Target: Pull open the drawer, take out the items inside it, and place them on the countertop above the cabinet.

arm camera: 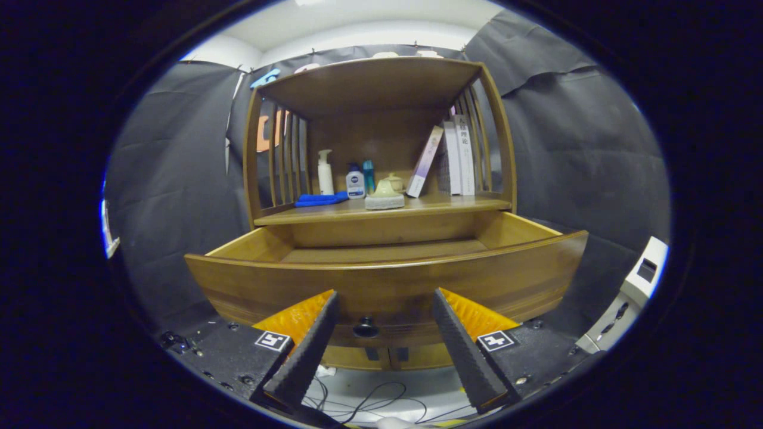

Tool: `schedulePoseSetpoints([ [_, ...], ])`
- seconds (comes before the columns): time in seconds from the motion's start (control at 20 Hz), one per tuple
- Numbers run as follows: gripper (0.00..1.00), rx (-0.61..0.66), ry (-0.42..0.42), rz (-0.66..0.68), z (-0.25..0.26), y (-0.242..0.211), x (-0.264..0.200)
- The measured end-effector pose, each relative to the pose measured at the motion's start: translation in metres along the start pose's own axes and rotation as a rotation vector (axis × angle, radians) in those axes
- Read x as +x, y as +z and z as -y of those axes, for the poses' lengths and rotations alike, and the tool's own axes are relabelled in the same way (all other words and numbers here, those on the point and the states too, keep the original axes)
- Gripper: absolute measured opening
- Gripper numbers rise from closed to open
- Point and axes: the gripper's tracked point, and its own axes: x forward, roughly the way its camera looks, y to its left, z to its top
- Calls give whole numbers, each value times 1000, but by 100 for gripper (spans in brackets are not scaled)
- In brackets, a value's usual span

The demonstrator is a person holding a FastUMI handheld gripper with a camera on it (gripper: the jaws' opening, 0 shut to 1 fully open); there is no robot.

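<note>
One view: gripper view, facing the cabinet (381,149).
Gripper (384,351): fingers spread, holding nothing, either side of the knob (365,327).
Drawer (387,286): pulled out below the countertop's (453,206) front edge; contents hidden behind its front.
Countertop: bottles, blue cloth, books.
Handling: drawer stiff, heavy wood; items unknown, so reach over the front edge.

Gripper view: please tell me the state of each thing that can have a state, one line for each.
drawer: pulled open, its visible floor bare
drawer knob: free, between the fingers, not gripped
gripper: open, fingers spread to both sides of the knob
books: upright, one leaning on them
pump bottle: standing upright
blue cloth: lying flat on the countertop
</note>
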Motion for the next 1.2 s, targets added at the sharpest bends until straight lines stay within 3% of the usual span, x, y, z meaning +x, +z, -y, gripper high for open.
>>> schedulePoseSetpoints([
  [0.35,99,-27,-48,-3,0,-3,9],
  [0.85,100,-19,-49,12,-6,2,23],
  [1.2,99,-15,-58,12,-7,17,67],
])
